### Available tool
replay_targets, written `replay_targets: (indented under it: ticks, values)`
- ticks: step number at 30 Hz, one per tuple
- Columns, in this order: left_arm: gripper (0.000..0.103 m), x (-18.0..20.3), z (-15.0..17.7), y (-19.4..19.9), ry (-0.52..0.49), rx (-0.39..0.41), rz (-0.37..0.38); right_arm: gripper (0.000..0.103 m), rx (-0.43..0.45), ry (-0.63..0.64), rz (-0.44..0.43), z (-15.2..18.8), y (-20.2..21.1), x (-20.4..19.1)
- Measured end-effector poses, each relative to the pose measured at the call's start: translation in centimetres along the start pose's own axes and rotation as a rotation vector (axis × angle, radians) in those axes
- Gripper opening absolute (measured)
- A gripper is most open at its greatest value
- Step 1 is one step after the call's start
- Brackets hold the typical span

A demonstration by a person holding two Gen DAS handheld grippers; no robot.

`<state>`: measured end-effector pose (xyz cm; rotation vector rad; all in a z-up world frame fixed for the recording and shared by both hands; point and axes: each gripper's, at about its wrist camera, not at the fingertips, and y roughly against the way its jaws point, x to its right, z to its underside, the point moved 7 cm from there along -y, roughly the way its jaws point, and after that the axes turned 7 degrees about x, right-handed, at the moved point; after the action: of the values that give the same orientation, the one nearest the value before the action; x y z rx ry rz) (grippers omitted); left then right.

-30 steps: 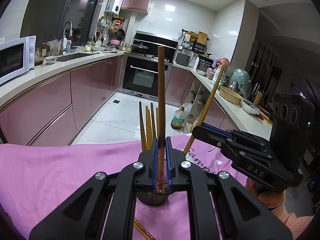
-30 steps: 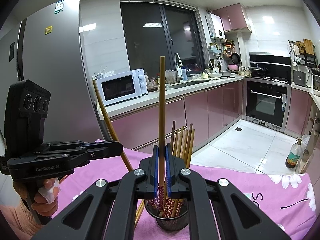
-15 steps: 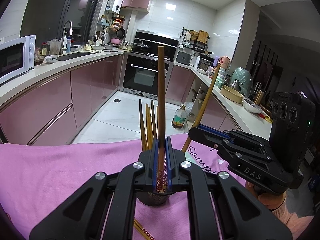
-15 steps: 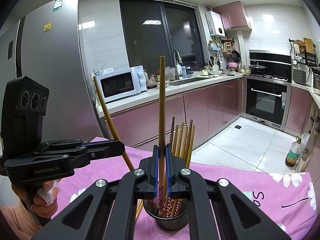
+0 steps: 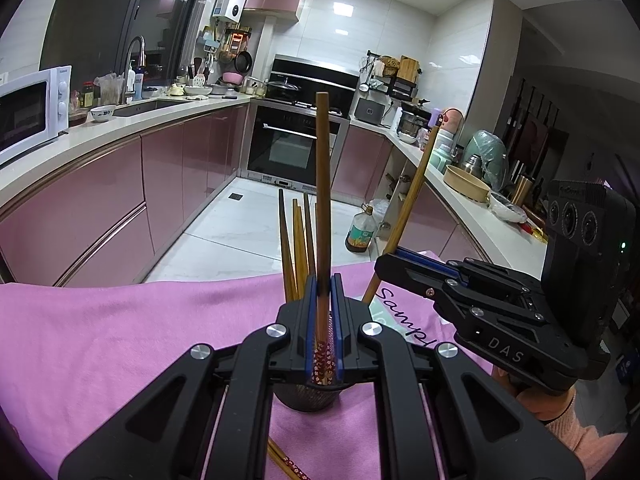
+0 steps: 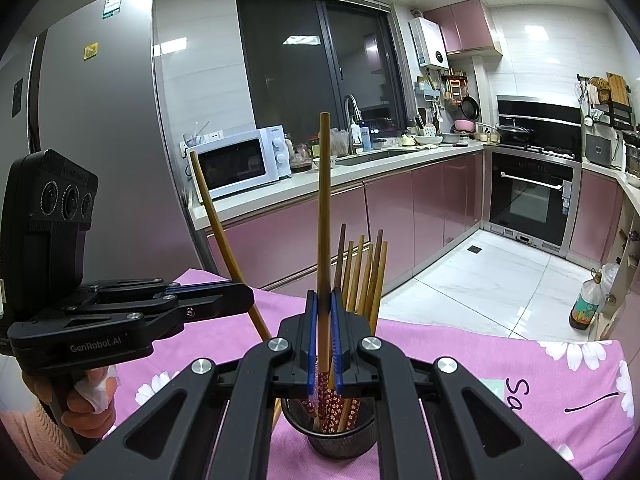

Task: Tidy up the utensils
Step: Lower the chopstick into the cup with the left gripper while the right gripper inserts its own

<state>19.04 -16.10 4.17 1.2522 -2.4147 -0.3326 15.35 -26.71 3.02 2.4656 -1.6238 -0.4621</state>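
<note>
Insertion step in hand: left claw (image 5: pixel 322 312) and right claw (image 6: pixel 323 332) each clamp one chopstick upright above the holder (image 6: pixel 340 436); next, lower and release.

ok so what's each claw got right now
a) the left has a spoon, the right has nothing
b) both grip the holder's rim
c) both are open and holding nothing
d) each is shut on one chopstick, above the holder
d: the left claw is clamped on one upright chopstick and the right claw on another chopstick, both over the dark holder that already has several chopsticks standing in it.
</note>
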Motion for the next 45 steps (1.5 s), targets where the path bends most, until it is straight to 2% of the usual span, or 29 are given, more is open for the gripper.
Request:
replay_targets:
  ticks: [26, 45]
  values:
    - [0.007, -0.7, 2.6, -3.9, -0.017, -0.129, -0.015, 0.005, -0.121, -0.019, 0.010, 3.4, -2.3, 2.1]
    - [0.007, -0.7, 3.6, -5.6, -0.014, -0.156, -0.034, 0.005, -0.136, -0.029, 0.023, 3.7, -3.1, 2.4]
